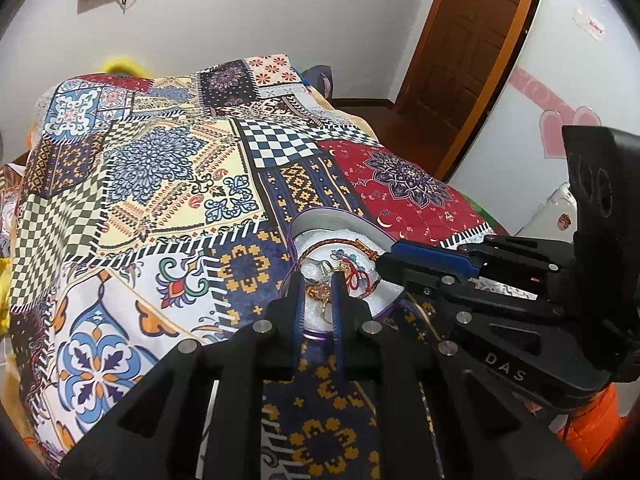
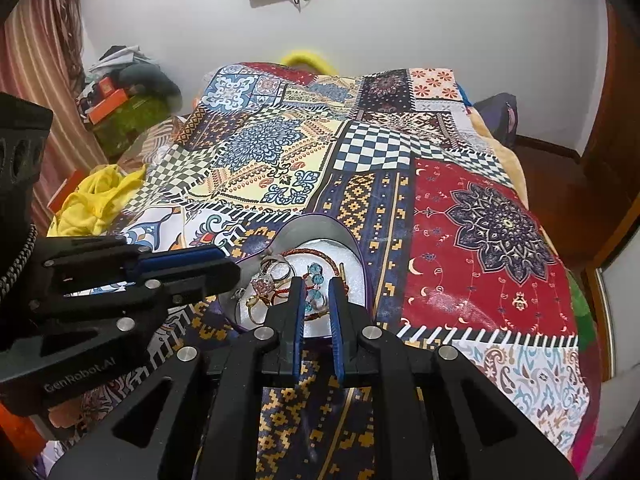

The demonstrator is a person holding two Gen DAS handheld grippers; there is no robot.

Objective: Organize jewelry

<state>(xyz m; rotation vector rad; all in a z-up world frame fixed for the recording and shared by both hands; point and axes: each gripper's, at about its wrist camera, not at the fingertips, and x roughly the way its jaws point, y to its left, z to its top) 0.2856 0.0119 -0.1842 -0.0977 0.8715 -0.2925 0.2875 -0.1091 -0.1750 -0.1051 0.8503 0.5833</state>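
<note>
Two handheld grippers converge on a heart-shaped jewelry box (image 2: 320, 228) lying open on a patchwork-print bedspread (image 2: 480, 216) in a bedroom. The left gripper (image 1: 317, 280) holds its blue-padded fingers a narrow gap apart above the box's white lining, over a tangle of rings (image 1: 320, 268) and a red cord bracelet (image 1: 354, 276), grasping nothing that can be seen. The right gripper (image 2: 314, 284) likewise hovers with its fingers slightly parted, straddling a bracelet of turquoise beads (image 2: 316, 274); whether it touches the beads cannot be told. A braided brown cord (image 2: 320, 242) circles the lining. A pink-stoned ring (image 2: 264, 285) sits near the box's left edge. A yellow garment (image 2: 96, 200) lies beside the bed.
</note>
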